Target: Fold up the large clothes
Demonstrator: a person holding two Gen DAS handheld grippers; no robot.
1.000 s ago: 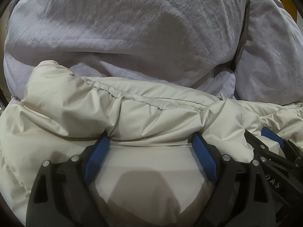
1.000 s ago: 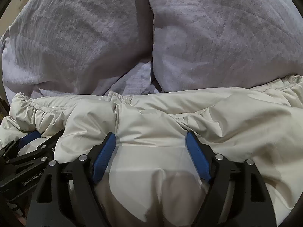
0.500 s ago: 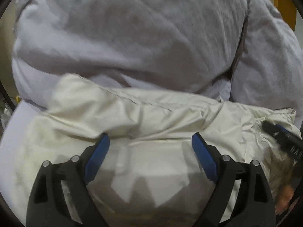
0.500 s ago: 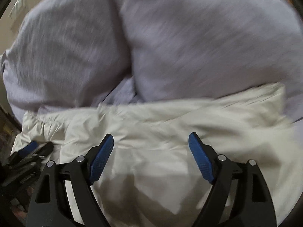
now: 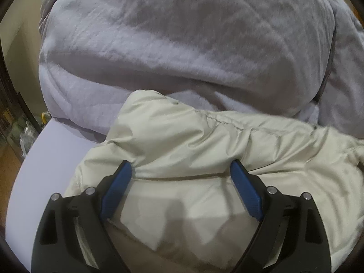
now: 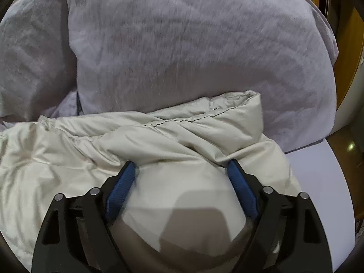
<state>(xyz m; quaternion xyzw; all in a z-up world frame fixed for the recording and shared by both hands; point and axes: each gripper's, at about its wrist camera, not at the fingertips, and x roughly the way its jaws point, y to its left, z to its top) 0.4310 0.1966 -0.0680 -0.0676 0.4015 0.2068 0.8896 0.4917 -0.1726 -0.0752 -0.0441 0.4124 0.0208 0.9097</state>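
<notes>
Since a second ago the left claw (image 5: 180, 169) and right claw (image 6: 179, 169), both wide open and its jaws just opening further, have spread apart along the cream puffer jacket (image 5: 227, 141), lying on the bed against grey pillows (image 5: 182, 45), probably smoothing it

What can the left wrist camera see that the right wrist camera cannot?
Left view only: the cream jacket's left end, with dark clutter beyond the bed's left side. Right view only: the jacket's right end, and an orange-brown door frame at the far right. Both show the jacket lying against grey pillows, each gripper's jaws standing wide over it.
</notes>
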